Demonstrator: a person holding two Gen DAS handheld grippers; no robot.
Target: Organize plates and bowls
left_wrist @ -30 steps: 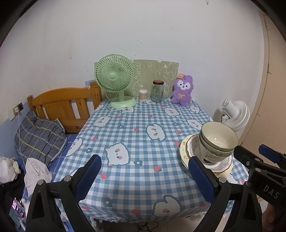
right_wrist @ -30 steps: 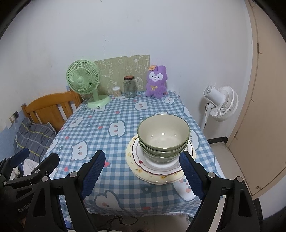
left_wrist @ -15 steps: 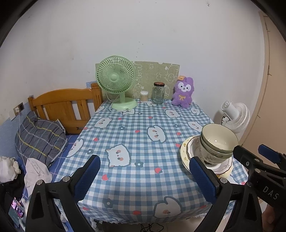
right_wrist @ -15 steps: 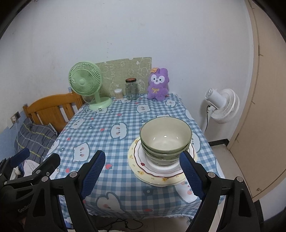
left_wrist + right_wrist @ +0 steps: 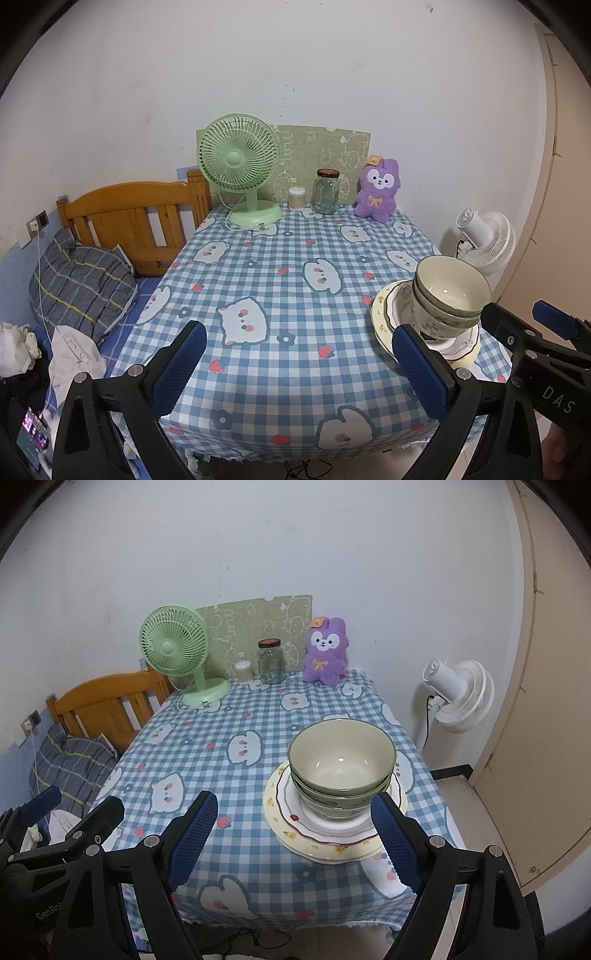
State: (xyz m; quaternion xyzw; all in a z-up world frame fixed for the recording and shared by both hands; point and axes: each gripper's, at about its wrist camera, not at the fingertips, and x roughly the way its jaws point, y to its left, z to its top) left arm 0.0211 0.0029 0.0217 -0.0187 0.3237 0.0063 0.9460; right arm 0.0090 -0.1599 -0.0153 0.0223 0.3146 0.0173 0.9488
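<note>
I hold both my left gripper (image 5: 295, 369) and right gripper (image 5: 295, 843) wide open and empty, short of the nested bowls (image 5: 341, 764) stacked on plates (image 5: 334, 836) to save room.

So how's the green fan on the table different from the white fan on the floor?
The green fan stands on the checked table at the back left, near the wall; the white fan stands on the floor, right of the table. The green fan faces the camera, grille forward; the white fan is turned away, showing its motor housing. Both are round-caged fans, and each has a cord.
</note>
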